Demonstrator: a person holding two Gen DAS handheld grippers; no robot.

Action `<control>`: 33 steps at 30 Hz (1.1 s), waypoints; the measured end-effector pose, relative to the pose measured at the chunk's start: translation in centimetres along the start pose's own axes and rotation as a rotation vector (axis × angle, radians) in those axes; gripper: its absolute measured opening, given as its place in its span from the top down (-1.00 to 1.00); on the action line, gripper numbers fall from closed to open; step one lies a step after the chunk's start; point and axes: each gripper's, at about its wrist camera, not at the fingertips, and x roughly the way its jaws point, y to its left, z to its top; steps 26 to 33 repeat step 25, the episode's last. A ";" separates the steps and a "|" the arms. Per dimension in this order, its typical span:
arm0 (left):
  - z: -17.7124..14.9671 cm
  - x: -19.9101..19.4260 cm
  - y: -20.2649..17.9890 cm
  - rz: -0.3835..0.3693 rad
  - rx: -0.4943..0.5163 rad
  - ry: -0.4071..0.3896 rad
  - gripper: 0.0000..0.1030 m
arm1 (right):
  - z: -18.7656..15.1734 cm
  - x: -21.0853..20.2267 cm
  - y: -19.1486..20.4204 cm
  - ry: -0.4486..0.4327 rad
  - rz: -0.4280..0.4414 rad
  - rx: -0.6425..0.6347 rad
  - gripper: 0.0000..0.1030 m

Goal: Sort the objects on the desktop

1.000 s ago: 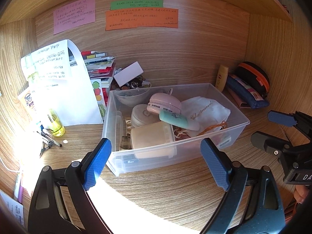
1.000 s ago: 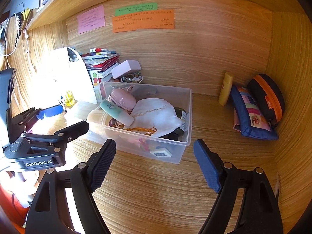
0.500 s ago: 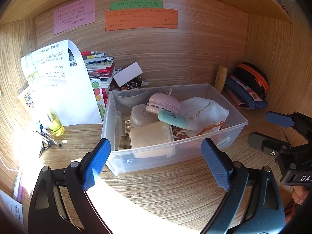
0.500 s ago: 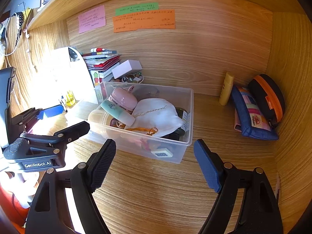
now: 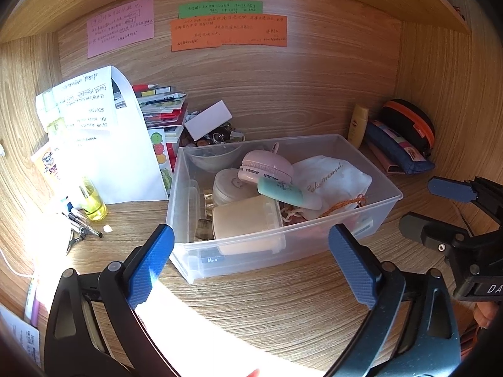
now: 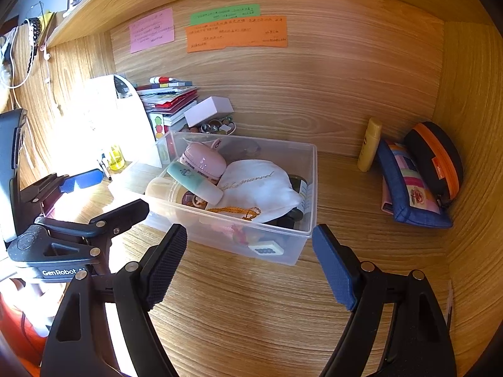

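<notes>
Left tool: fingers spread wide, nothing between them; hovered over the counter just in front of the bin.
Right tool: fingers likewise wide apart and empty; sat before the bin's near right corner.
Clear plastic bin: stood mid-counter, uncovered, filled with small items.
Pink round case: lay in the bin toward the back, tilted.
Mint-green tube: rested slantwise against the pink case and the white pouch.
White drawstring pouch: occupied the bin's right half, script lettering on it, orange cord trailing at its front.
Beige lidded jar: on its side against the bin's front wall.
Yellow tube: stood upright against the back wall, right of the bin and apart from it.
Blue pencil case: leaned in the right corner, touching a black pouch with orange zip.
Stack of books: left rear, behind a white paper sheet.
Small yellow bottle: left of the bin, beside loose pens.
Sticky notes: pink, green and orange, fixed to the back wall.
</notes>
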 end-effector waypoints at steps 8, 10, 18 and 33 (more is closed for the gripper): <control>-0.1 -0.1 -0.1 -0.045 0.003 0.005 -0.94 | 0.0 -0.1 0.1 0.003 -0.003 -0.005 -0.55; -0.1 -0.4 -0.3 -0.064 0.008 -0.007 -0.94 | -0.1 0.0 0.2 0.004 -0.007 -0.007 -0.55; 0.0 -1.0 -0.5 -0.054 0.009 -0.044 -0.94 | -0.1 0.0 0.0 0.007 -0.003 -0.004 -0.55; 0.1 -0.7 0.1 -0.050 -0.013 -0.020 -0.94 | -0.1 -0.2 0.1 -0.001 -0.006 -0.004 -0.55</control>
